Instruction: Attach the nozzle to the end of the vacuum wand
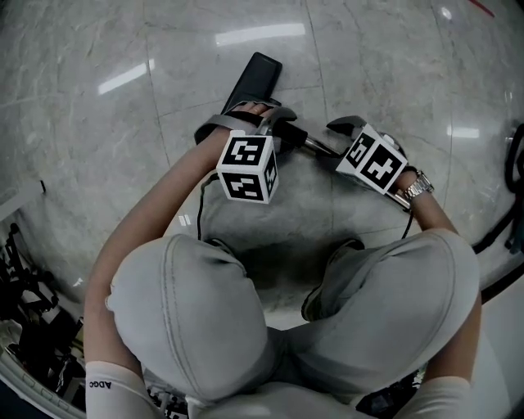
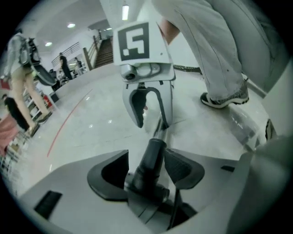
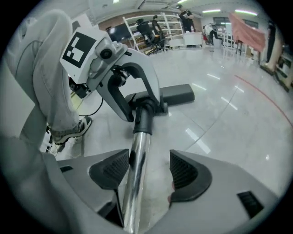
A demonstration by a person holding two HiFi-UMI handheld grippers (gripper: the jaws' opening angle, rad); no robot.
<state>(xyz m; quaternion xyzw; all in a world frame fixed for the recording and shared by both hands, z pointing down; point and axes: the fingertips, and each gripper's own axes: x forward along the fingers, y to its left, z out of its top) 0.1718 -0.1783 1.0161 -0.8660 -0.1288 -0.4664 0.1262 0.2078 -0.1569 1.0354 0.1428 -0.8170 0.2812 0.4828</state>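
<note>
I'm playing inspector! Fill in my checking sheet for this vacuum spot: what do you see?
Surface: shiny marble floor tiles.
Job's things: chrome wand pushed into the neck of the black nozzle.
Clutter: dark gear at the head view's lower left.
Grippers: left claw open around the nozzle's neck; right claw open around the wand.
Cables: black cable on the floor by the person's leg.
Surroundings: shelves, stairs, people far off.

Large indoor hall, likely a shop or showroom, polished pale marble-tile floor mirroring the ceiling strip lights, red line painted across it, open shelving racks at the far side, railed staircase, distant people standing about
</note>
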